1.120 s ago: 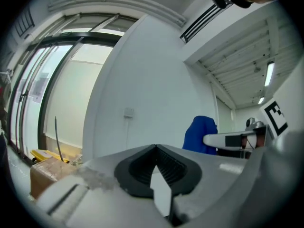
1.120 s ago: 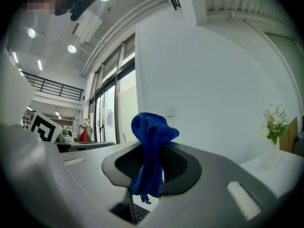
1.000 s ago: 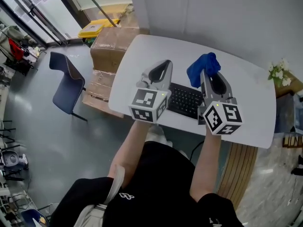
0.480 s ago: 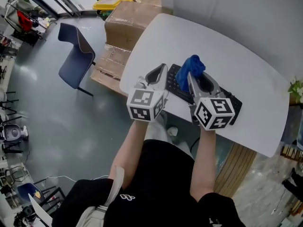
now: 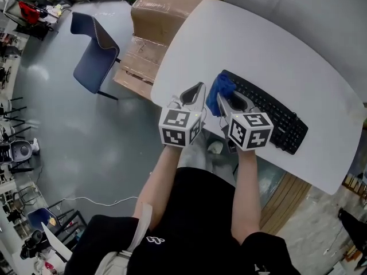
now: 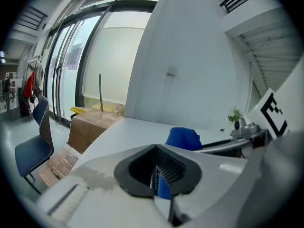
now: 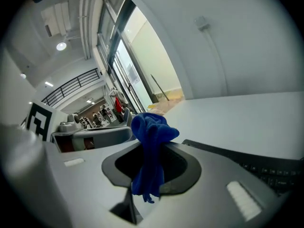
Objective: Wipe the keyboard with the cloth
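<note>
The right gripper (image 7: 148, 172) has its jaws clamped on a bunched blue cloth (image 7: 151, 132). The cloth stands up above the jaw tips in a rumpled knot, and a short tail of it hangs down between the dark pads.

In the head view, the cloth sits at the centre of the frame, over the left end of a black keyboard (image 5: 269, 114). No view shows whether cloth and keys touch.

The left gripper (image 6: 155, 167) has its jaws drawn almost together, leaving only a thin slit, and holds nothing. The blue seen through the slit is the cloth beyond it. In the head view, this gripper sits just to the left of the right one, with its tips near the keyboard's left end but clear of the keys.

Each gripper carries a white cube printed with black square markers, and a bare forearm runs back from each towards the bottom of the frame.

The keyboard lies diagonally on a white table (image 5: 258, 44), running from the centre towards the middle right, close to the table's near edge.

In the head view, stacked cardboard boxes (image 5: 163, 7) stand on the floor against the table's left edge, at the top of the frame. A blue chair (image 5: 92, 53) stands on the grey floor at the upper left.

In the left gripper view, a small green plant (image 6: 235, 114) shows at the right, against the white wall.
</note>
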Available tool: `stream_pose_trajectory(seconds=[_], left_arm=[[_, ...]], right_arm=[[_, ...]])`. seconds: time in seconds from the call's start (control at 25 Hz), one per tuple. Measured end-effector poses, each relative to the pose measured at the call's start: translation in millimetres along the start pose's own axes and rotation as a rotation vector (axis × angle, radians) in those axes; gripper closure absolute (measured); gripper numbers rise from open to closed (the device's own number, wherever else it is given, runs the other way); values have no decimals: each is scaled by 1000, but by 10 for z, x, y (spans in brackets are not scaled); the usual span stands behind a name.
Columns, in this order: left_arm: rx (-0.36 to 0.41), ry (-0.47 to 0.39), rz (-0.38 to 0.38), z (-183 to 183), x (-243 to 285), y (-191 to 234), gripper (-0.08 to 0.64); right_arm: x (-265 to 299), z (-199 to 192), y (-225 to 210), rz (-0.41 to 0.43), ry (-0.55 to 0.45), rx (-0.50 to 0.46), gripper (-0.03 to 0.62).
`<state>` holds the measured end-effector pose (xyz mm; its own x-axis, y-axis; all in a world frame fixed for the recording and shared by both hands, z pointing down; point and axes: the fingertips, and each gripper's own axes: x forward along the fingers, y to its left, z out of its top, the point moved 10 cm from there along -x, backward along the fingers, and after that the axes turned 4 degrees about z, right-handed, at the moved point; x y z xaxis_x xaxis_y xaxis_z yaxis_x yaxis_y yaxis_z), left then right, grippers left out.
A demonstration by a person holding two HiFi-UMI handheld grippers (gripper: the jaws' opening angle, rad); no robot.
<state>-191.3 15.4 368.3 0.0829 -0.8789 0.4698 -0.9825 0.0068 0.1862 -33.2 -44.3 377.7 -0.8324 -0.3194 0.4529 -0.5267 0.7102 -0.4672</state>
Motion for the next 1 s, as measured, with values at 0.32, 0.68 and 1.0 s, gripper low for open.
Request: stream_pose_trajectory(seconds=[0.32,0.68,1.0], left_arm=[[-19,109,-9,-334,161,140,561],[6,169,-32,-556,265,165,561],[40,187,-78,-608,286,-3,561]], right_arm=[[356,-374,-71,31,127,98,499],[481,-655,-223,-18,164,167,499],[338,-778,-308,-64,158,193,499]])
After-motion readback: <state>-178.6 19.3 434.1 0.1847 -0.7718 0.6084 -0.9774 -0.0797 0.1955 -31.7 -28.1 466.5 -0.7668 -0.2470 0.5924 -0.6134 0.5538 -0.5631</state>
